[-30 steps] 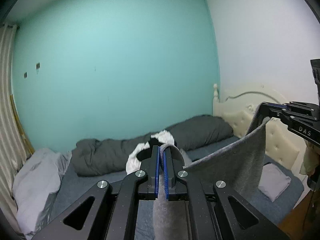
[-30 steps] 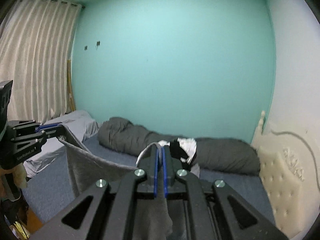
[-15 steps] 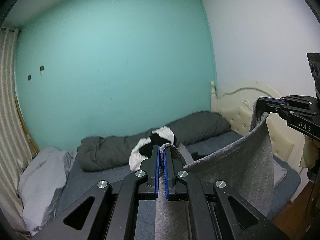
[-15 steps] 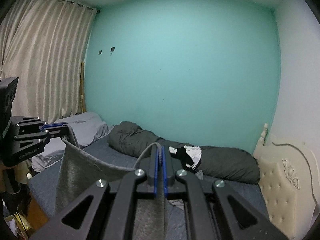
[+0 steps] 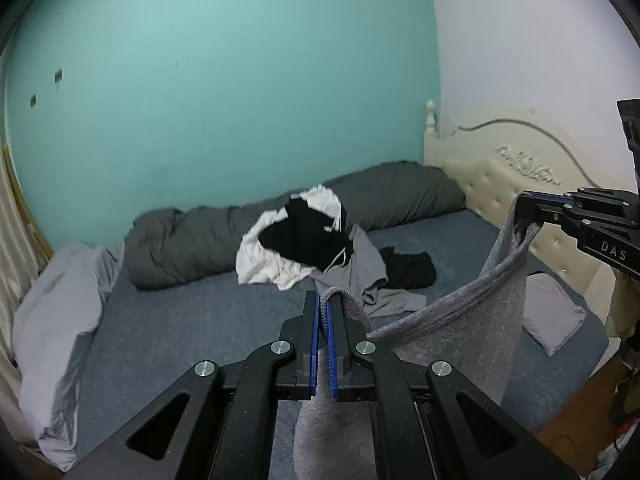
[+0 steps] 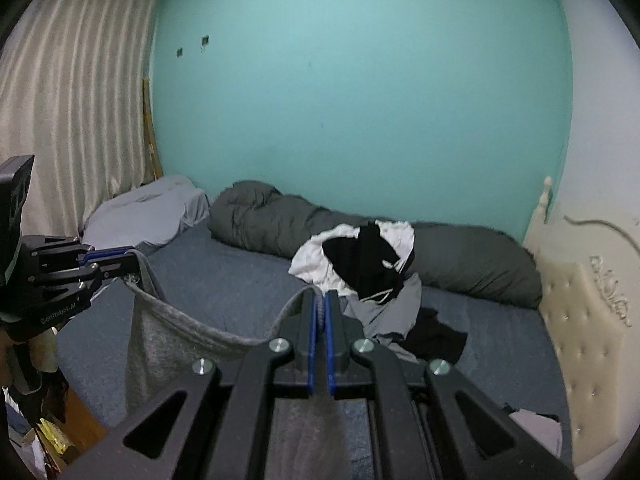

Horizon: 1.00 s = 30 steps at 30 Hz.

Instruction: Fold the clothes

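A grey knit garment [image 5: 472, 332] hangs in the air over the near edge of the bed [image 5: 192, 320], strung between the two tools. The left gripper [image 5: 323, 308] has its blue-lined jaws pressed together on one corner of the cloth, the rolled hem curling over the top of the right-hand finger, and the fabric drops away beneath it out of view. The right gripper [image 6: 320, 308] is clamped the same way on the other corner; from the left camera it [image 5: 528, 210] shows off to the side, held higher, with a bunch of cloth pinched in its tip. Between the two grips the top edge sags in a shallow curve rather than pulling taut, and its hem looks thick and slightly rolled. Below that edge the cloth falls as a soft, heathered grey sheet with a few loose vertical folds; its lower end is out of view. Farther back on the blue-grey bed lies a pile of clothes [image 5: 304, 248], white and black pieces on top, a light grey one spread beneath and a black one beside it. A dark grey duvet [image 5: 192, 240] is rolled along the teal wall [image 5: 224, 80], a pale grey pillow [image 5: 60, 304] sits at one end, and a cream tufted headboard [image 5: 492, 184] stands at the other.
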Tool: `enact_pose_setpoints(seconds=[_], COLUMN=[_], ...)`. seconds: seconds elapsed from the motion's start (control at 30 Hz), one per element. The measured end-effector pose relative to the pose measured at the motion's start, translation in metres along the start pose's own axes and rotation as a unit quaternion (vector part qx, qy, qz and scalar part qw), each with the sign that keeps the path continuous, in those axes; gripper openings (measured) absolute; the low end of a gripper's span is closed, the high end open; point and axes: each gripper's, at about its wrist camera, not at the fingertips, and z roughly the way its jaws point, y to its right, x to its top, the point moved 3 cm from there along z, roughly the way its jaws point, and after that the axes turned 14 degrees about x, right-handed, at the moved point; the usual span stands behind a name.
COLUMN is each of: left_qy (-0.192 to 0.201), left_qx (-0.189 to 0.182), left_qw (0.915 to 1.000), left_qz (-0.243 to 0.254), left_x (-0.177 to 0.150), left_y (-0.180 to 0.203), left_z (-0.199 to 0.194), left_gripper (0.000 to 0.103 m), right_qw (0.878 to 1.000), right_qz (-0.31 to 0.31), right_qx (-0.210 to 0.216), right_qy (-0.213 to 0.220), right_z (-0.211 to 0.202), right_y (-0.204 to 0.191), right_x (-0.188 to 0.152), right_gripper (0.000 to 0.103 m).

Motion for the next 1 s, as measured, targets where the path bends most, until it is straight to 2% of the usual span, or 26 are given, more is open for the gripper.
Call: enact_pose_setpoints(seconds=[0.43, 0.7, 0.83, 1.0], left_qy=[-0.101, -0.175, -0.203, -0.228], left_qx=[-0.018, -0.022, -0.020, -0.019], left_qw=[0.9947, 0.9843, 0.9788, 0.9731], left_qz=[-0.003, -0.001, -0.007, -0.022], left_x=[-0.033, -0.097, -0.137, -0.173], left_y=[0.007, 0.030, 0.043, 0.054], left_z=[0.247, 0.401, 0.468, 0.532], left_gripper=[0.004, 0.004, 0.004, 0.005], right_qw=[0.996, 0.988, 0.984, 0.979], right_qz=[0.047, 0.080, 0.094, 0.111], right_qx=[0.005, 0.010, 0.013, 0.015], right_qy=[-0.074, -0.128, -0.151, -0.173], right_z=[0.202, 0.333, 0.386, 0.450], right_y=[0.119, 0.186, 0.206, 0.232], right_x=[-0.046, -0.113, -0.153, -0.201], right_gripper=[0.003, 0.003, 0.003, 0.003])
